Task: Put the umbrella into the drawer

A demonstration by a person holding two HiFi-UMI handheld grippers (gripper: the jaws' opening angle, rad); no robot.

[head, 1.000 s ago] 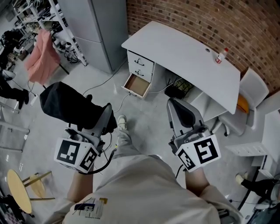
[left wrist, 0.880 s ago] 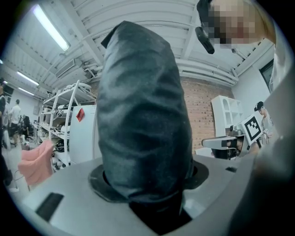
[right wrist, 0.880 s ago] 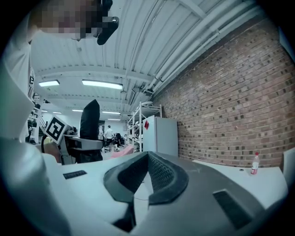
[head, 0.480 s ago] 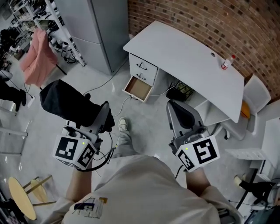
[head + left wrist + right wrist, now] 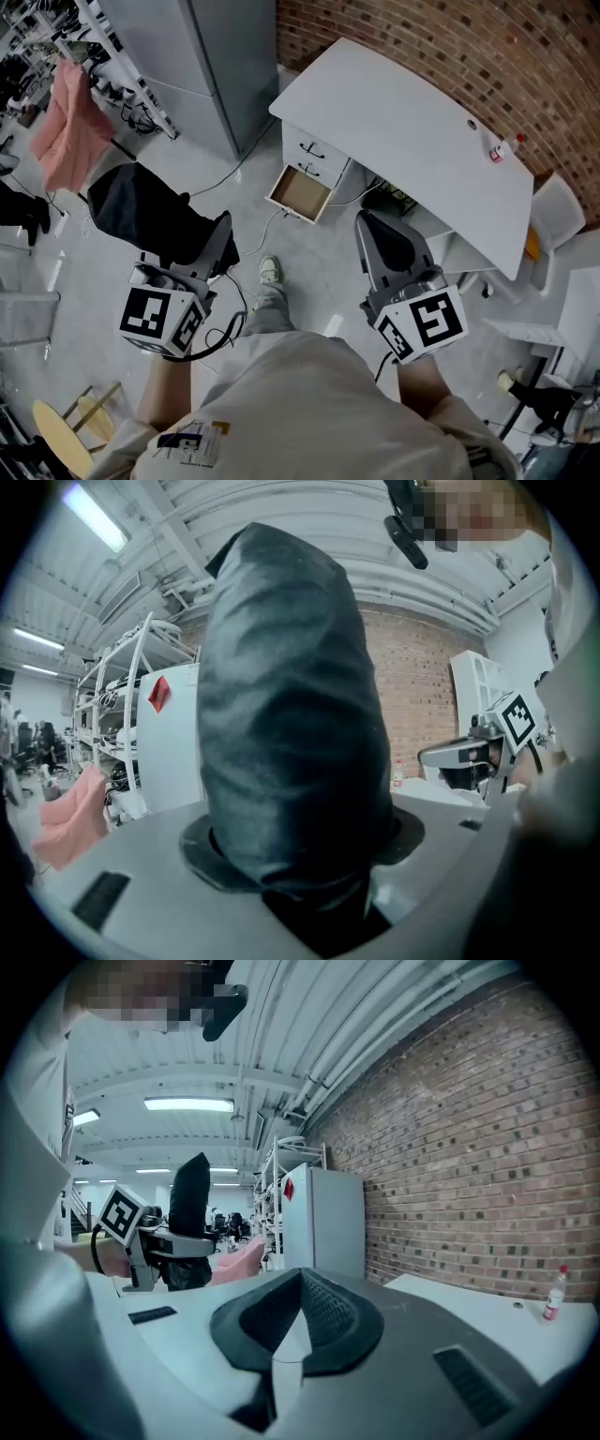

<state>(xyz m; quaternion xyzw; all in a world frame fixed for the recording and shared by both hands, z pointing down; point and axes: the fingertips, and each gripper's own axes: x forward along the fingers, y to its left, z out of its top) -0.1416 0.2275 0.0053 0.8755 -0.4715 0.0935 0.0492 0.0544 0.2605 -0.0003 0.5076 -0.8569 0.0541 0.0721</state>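
A folded black umbrella (image 5: 145, 211) juts up and to the left out of my left gripper (image 5: 211, 248), which is shut on it. Seen from the left gripper view, the umbrella (image 5: 291, 742) fills the middle and hides the jaw tips of the left gripper (image 5: 300, 855). My right gripper (image 5: 384, 239) hangs level beside it, shut and empty; the right gripper view shows the pads of the right gripper (image 5: 298, 1321) meeting. Ahead on the floor stands a white drawer unit (image 5: 317, 150) under a white desk (image 5: 412, 122). Its bottom drawer (image 5: 302, 194) is pulled out, showing a brown inside.
A small bottle (image 5: 503, 148) lies on the desk's right end. A grey cabinet (image 5: 202, 56) and a pink cloth (image 5: 66, 122) stand at the left. A white chair (image 5: 553, 211) is at the right, a wooden stool (image 5: 66, 422) at the lower left. Cables run across the floor by the drawer.
The person has walked toward the desk; both grippers were carried forward with the umbrella still held. The desk and open drawer sit closer, and the pink cloth has slid leftward.
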